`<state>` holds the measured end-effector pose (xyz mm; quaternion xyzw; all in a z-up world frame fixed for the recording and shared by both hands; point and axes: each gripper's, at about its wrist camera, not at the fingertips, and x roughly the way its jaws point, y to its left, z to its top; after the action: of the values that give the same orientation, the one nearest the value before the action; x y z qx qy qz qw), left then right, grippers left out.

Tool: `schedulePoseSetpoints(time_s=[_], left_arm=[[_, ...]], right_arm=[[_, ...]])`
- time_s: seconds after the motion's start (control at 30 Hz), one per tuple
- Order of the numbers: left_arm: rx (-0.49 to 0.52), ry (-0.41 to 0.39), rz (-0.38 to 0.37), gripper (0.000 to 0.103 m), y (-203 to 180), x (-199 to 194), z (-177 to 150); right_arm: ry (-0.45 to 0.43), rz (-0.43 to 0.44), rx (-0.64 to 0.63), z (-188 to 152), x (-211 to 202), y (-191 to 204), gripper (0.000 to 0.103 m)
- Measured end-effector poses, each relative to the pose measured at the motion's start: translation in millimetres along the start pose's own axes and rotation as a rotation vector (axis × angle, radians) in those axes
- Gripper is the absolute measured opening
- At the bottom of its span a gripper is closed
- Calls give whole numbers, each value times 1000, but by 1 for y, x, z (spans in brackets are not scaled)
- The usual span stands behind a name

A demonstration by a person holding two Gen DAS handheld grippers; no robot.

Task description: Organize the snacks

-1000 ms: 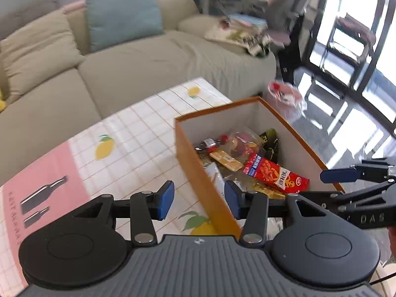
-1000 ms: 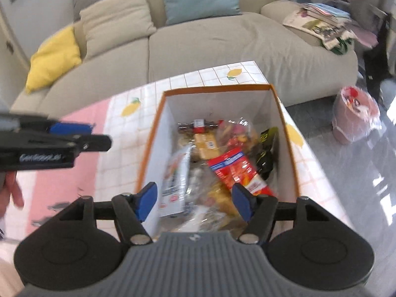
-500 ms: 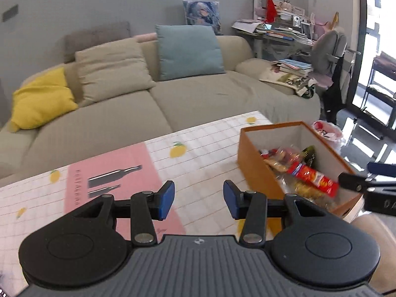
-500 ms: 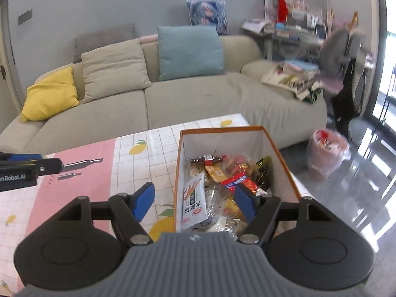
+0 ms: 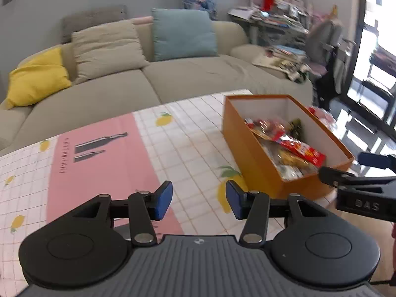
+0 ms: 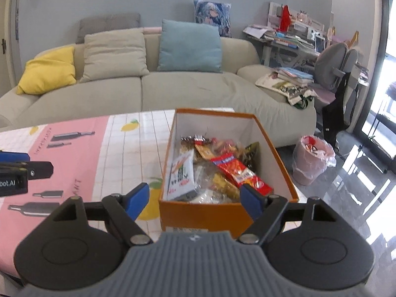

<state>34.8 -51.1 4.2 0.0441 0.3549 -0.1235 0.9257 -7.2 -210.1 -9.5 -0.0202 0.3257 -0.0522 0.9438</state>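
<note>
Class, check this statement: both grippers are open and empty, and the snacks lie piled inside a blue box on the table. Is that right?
Not quite. The box is orange, not blue, as the right wrist view shows. The rest holds: the left gripper and right gripper are open and empty, and the snacks lie piled inside the box on the table.

We see home living room: cushioned sofa ahead of tool, cluttered desk far right, lined bin right.
</note>
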Motion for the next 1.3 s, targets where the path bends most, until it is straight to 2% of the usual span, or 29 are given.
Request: schedulePoseSetpoints(time_s=[0.23, 0.7, 1.3], left_arm=[[-4, 64, -18, 62, -15, 19, -11], [-30, 100, 18, 63, -12, 22, -15], [-52, 98, 28, 64, -3, 12, -14]], right_arm=[[53, -26, 16, -8, 17, -8, 89], [109, -15, 6, -13, 30, -7, 90], [65, 1, -49, -6, 16, 4, 91]])
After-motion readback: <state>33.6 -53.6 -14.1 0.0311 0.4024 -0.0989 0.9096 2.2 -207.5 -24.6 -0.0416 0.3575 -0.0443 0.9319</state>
